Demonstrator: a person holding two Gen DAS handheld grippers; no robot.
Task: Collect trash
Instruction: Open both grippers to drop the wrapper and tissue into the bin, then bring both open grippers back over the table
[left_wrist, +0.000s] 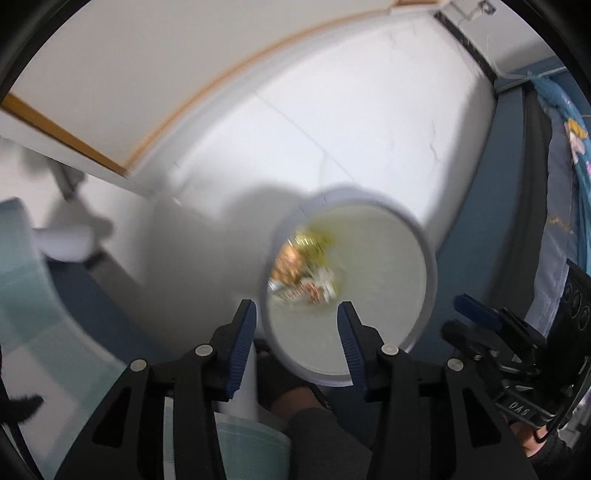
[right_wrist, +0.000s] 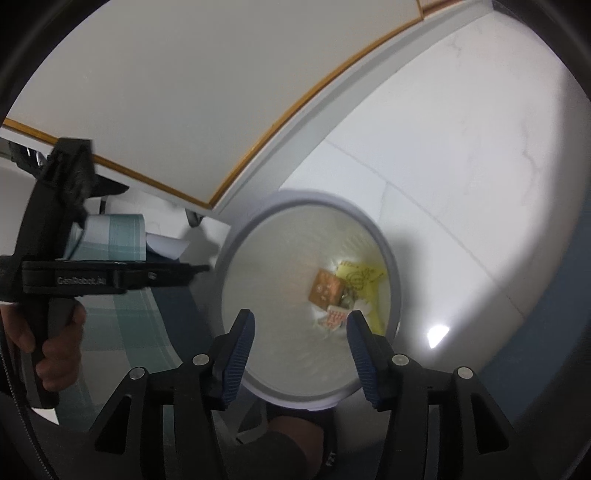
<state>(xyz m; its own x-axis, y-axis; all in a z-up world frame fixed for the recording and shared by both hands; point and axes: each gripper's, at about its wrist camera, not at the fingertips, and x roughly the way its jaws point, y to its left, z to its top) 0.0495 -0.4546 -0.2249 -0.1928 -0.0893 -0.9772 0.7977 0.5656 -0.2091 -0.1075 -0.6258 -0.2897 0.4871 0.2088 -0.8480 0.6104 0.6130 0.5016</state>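
Note:
A round white trash bin (right_wrist: 395, 273) stands on the floor below both grippers. At its bottom lie an orange box (right_wrist: 327, 290), a yellow wrapper (right_wrist: 364, 278) and a red-and-white packet (right_wrist: 334, 317). My right gripper (right_wrist: 300, 314) hangs over the bin's mouth, open, with nothing between its blue pads. The left wrist view is blurred. In it my left gripper (left_wrist: 297, 304) is open and empty above the near rim of the bin (left_wrist: 430, 280), with the trash (left_wrist: 303, 269) a smear of colour. A hand holds the left gripper's body (right_wrist: 74, 277) at the left of the right wrist view.
A white tabletop with a wooden edge (right_wrist: 221, 110) rises behind the bin. Teal checked cloth (right_wrist: 122, 240) lies to the left, and blue patterned bedding (left_wrist: 561, 147) to the right. White floor tiles (right_wrist: 461, 184) surround the bin. A dark-clothed leg (right_wrist: 288, 446) stands just below it.

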